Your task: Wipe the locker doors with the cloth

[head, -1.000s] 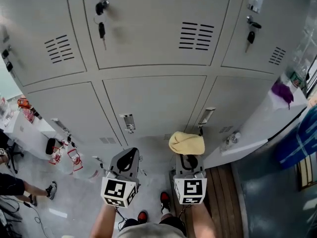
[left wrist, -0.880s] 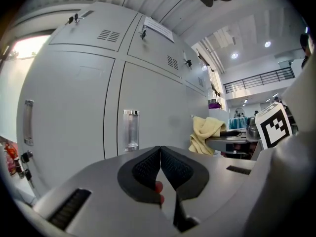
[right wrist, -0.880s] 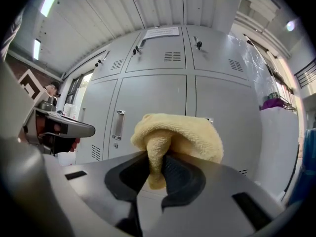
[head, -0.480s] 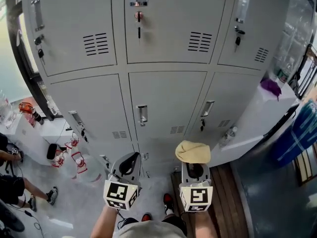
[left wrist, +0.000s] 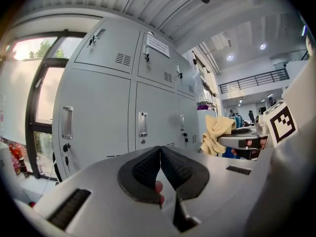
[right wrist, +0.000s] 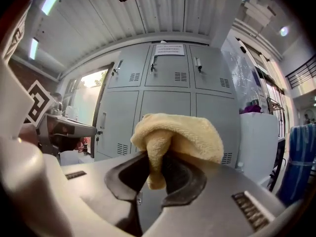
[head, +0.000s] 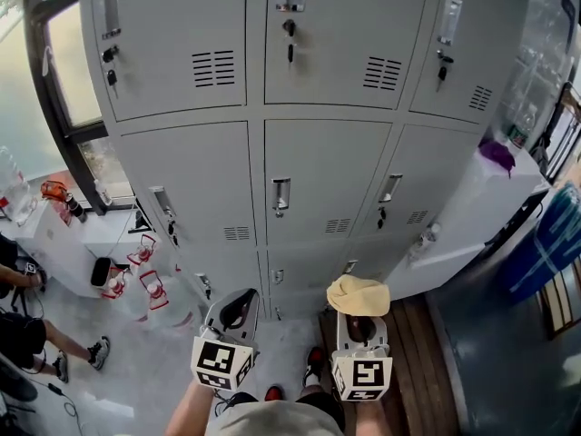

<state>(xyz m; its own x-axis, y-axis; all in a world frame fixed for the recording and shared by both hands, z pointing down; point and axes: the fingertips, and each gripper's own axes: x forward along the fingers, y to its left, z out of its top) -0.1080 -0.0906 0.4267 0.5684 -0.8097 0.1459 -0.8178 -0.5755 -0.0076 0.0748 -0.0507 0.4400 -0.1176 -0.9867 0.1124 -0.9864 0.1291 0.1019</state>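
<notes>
A bank of grey locker doors (head: 309,180) in three columns fills the head view, each door with a handle, a lock and vent slots. My right gripper (head: 358,303) is shut on a folded yellow cloth (head: 358,294), which bulges over the jaws (right wrist: 175,137) in the right gripper view. It hangs well short of the lockers (right wrist: 163,107). Beside it, my left gripper (head: 238,305) is shut with nothing in it; its pads meet (left wrist: 160,164) in the left gripper view, where the lockers (left wrist: 118,107) stand ahead and the cloth (left wrist: 217,132) shows at the right.
A white counter (head: 472,216) with a purple thing (head: 498,155) on it stands right of the lockers. A window frame (head: 54,89), a white table (head: 54,234) with bottles and red-handled items are at the left. People's legs (head: 27,343) show at far left. Wooden decking (head: 408,361) lies underfoot.
The view has drawn back and tilted up: more of the upper lockers and the window show. Both grippers have sunk lower in the picture, the cloth still held.
</notes>
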